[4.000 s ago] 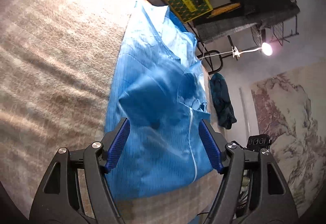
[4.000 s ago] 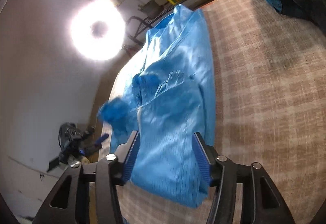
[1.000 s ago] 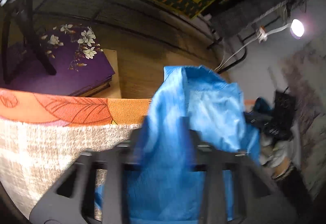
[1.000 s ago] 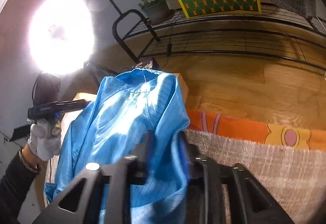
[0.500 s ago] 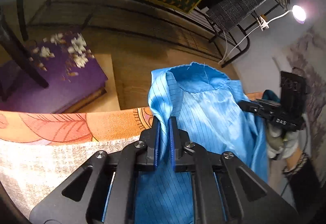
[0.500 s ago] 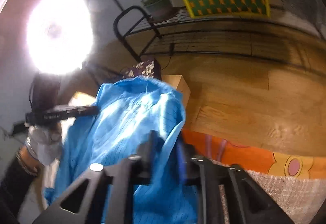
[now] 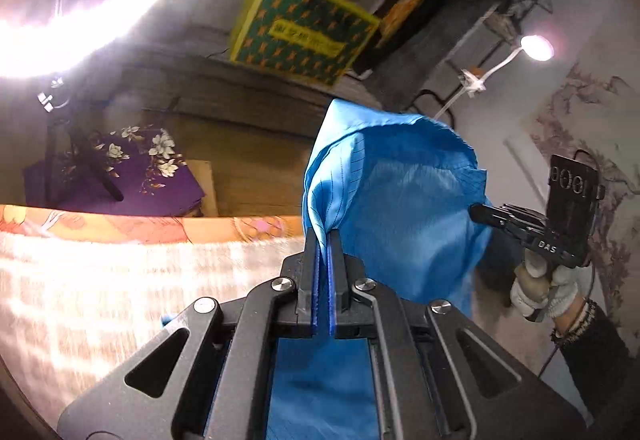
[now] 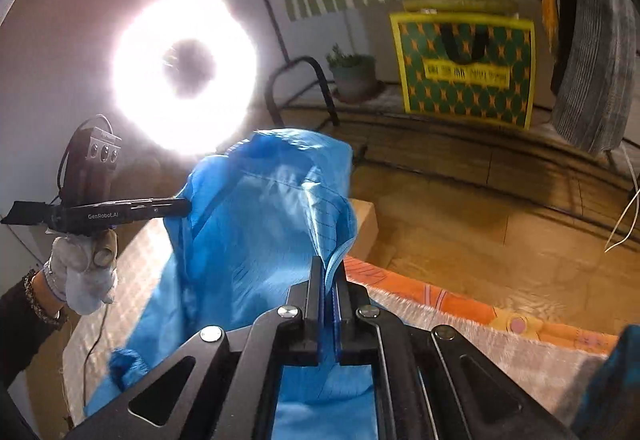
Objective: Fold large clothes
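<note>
Both hand-held grippers (image 7: 323, 240) (image 8: 330, 272) clamped on blue garment (image 7: 400, 200).

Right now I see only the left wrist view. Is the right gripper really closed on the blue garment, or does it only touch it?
Observer: It is closed. In the right wrist view the right gripper has its fingers shut on an edge of the blue garment.
Operator: Where does the rest of the cloth hang?
Observer: A bunched sleeve end hangs low on the left, over the checked blanket. I cannot tell if it touches.
Operator: Is anything else near the right side?
Observer: A dark blue cloth shows at the lower right edge of that view.
</note>
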`<state>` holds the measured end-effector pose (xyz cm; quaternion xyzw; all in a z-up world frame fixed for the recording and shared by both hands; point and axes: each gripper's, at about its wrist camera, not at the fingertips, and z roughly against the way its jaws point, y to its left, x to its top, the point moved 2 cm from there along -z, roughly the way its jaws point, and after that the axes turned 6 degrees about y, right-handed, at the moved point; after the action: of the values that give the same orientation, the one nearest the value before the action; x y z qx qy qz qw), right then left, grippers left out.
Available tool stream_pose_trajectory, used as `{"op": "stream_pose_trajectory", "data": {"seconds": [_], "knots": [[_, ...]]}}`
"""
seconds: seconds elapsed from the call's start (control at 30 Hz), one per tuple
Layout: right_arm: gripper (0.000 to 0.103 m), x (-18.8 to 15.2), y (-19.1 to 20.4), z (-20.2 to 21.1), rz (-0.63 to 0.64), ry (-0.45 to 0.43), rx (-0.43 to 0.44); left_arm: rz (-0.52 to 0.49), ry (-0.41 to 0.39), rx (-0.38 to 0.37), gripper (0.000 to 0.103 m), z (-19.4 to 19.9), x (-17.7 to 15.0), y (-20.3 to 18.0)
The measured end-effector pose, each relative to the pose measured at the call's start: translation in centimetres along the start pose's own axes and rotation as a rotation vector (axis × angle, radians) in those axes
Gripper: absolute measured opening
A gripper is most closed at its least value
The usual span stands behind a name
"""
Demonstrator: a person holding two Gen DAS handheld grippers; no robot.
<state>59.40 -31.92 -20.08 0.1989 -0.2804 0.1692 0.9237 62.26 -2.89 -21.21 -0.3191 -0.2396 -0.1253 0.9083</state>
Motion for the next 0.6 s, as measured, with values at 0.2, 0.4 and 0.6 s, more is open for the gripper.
{"op": "stream_pose_trajectory", "data": {"seconds": [0.2,0.4,0.6], "knots": [[0.000,-2.0,5.7,6.4,0.051,-0.058,0.010,-0.077,-0.053,0.036,0.000,6.4,-3.6,-4.8],[0.000,-6.1,11.5,11.8,0.098,-0.085,0.026,-0.103,-0.072,0.040,0.000,11.8,-9.3,-9.4],[0.000,-13.8,16.7,15.5,0.136,-0.040,0.045,-0.101,-0.052,0.030,0.000,15.3,-17.8,-12.6]]}}
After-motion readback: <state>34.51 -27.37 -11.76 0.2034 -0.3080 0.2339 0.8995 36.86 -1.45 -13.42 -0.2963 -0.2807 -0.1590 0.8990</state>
